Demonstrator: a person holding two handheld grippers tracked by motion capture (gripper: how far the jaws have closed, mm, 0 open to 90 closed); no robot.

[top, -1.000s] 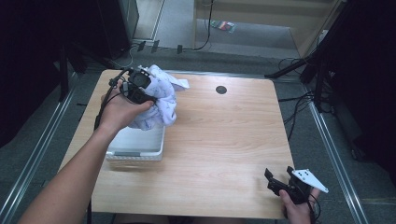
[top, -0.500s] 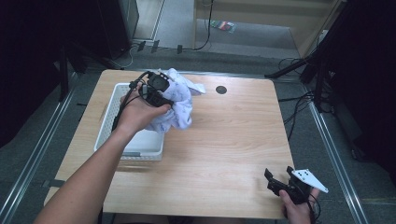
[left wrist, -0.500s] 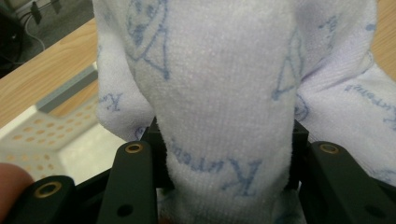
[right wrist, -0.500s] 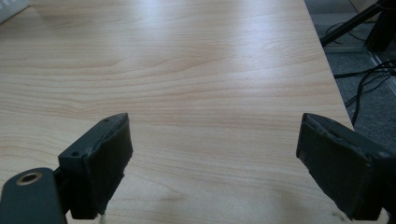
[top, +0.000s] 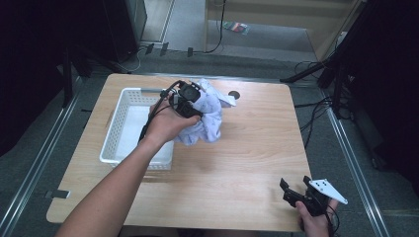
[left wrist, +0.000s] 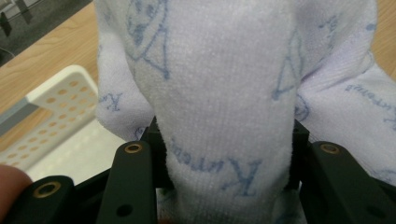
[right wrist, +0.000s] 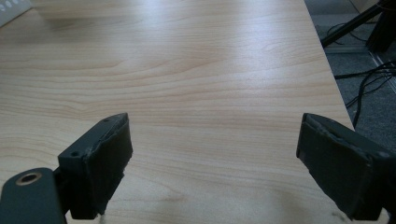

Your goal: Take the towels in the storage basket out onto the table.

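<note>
Since a second ago, the left gripper [top: 190, 98] has carried the pale purple towel [top: 207, 118] to the right, away from the white basket [top: 116, 121]. Before, the towel hung over the basket's top right part. Now most of it hangs over the bare wooden table [top: 247, 153], just right of the basket, near the middle top of the high view. More of the basket's inside shows now. The right gripper [top: 296, 190] has stayed where it was, in the lower right corner of the high view.

Up close, in the left gripper view, the towel [left wrist: 224, 93] takes up most of the frame. It has blue letters and little drawings on it. A thick fold of it is squeezed between the two black jaws at the bottom, so the left gripper [left wrist: 224, 158] is holding the towel tight. A corner of the basket [left wrist: 60, 121] with its small holes peeks out at the left side, with the table [left wrist: 42, 51] above it.

Down in the right gripper view, the right gripper [right wrist: 212, 149] has its jaws spread wide apart. Nothing is between them but the wood of the table [right wrist: 196, 70]. A hand holds this gripper at the bottom edge of the high view, well apart from the towel and the basket.
</note>
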